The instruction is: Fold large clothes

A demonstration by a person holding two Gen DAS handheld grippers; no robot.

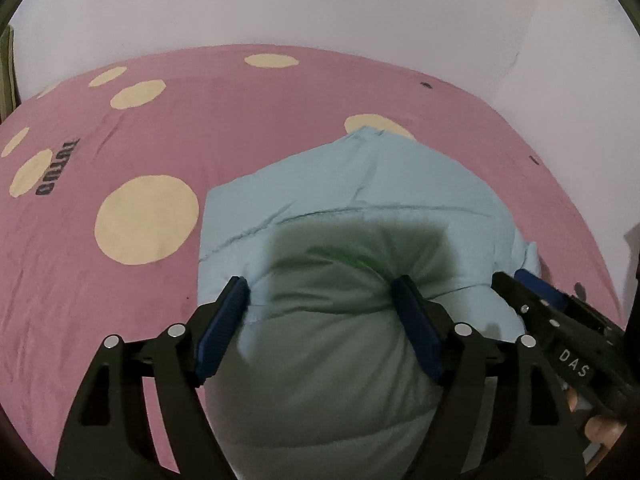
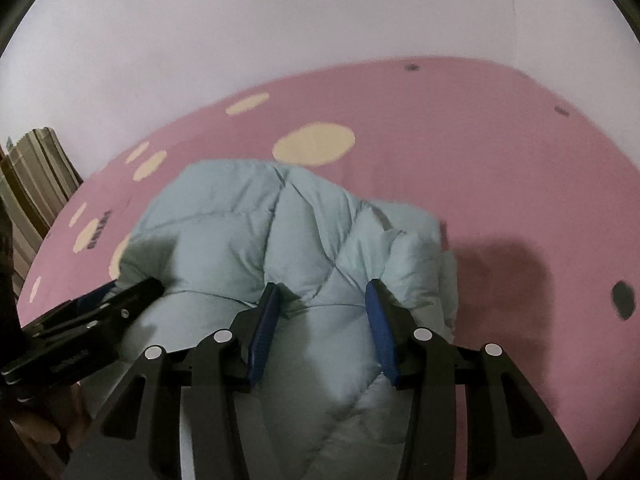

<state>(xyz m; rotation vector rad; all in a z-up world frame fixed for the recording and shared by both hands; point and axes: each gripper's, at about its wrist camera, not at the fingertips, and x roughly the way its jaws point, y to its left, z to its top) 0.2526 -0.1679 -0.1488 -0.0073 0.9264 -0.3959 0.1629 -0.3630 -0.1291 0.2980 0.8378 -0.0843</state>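
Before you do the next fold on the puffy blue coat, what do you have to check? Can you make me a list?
1. Puffy blue coat lies on the pink spotted bedspread: ok.
2. Left gripper has padding bunched between its jaws: ok.
3. Right gripper has coat between its jaws: ok.
4. Both pairs of jaws pressing firmly: cannot tell.
5. Bare bedspread beyond the coat for folding onto: ok.
6. Coat's edges line up neatly: cannot tell, the near part is hidden.
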